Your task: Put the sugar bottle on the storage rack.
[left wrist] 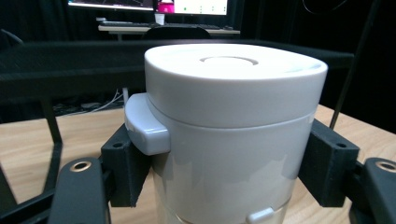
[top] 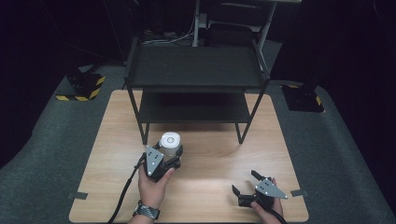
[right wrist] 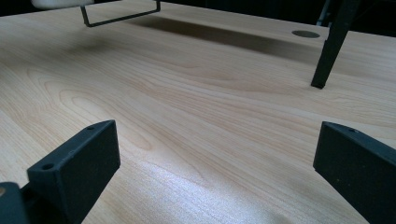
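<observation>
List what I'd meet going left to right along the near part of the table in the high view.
Left gripper shut on the white canister → bare wooden table → right gripper, open and empty.

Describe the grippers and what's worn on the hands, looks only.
Both are black two-jaw tools with blocky, matte jaw pads that have small screw holes. The left gripper and the right gripper each carry a grey three-cornered plate with dark dots on top. A black cable trails from each toward the table's near edge. The left hand has a dark patterned wristband. No sleeves or gloves visible.
</observation>
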`<state>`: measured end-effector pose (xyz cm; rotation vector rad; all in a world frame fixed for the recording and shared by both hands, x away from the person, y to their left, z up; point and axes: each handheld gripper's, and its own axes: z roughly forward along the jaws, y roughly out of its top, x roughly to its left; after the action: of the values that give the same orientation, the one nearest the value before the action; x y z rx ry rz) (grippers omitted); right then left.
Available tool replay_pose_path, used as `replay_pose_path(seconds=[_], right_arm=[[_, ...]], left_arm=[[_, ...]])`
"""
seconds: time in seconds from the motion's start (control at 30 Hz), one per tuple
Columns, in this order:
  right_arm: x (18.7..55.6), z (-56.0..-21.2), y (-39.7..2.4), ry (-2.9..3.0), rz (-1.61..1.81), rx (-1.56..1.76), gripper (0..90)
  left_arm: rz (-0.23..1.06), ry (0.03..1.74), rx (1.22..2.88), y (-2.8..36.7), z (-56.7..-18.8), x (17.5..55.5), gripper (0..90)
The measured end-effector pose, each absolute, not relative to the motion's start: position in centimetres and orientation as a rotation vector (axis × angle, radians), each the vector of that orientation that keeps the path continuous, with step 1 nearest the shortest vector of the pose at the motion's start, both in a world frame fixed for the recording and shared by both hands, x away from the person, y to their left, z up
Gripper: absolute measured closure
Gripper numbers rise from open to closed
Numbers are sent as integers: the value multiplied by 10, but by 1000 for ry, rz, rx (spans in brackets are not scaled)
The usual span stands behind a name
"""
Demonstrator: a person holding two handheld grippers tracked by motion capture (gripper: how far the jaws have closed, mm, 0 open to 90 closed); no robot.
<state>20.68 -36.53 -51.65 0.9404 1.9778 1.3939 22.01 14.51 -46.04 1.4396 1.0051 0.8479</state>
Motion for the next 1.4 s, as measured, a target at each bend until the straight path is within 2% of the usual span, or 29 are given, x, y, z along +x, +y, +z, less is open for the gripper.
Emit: replay_pose_path(seconds=[0.8,1.4], right_arm=[[207,-517,-366,1972,1408,948,2],[207,-518,-368,1970,1419,946,3]], left_arm=[[900,1010,1409,143,-385,242,283],[938,1015,1358,135,-376,274,283]])
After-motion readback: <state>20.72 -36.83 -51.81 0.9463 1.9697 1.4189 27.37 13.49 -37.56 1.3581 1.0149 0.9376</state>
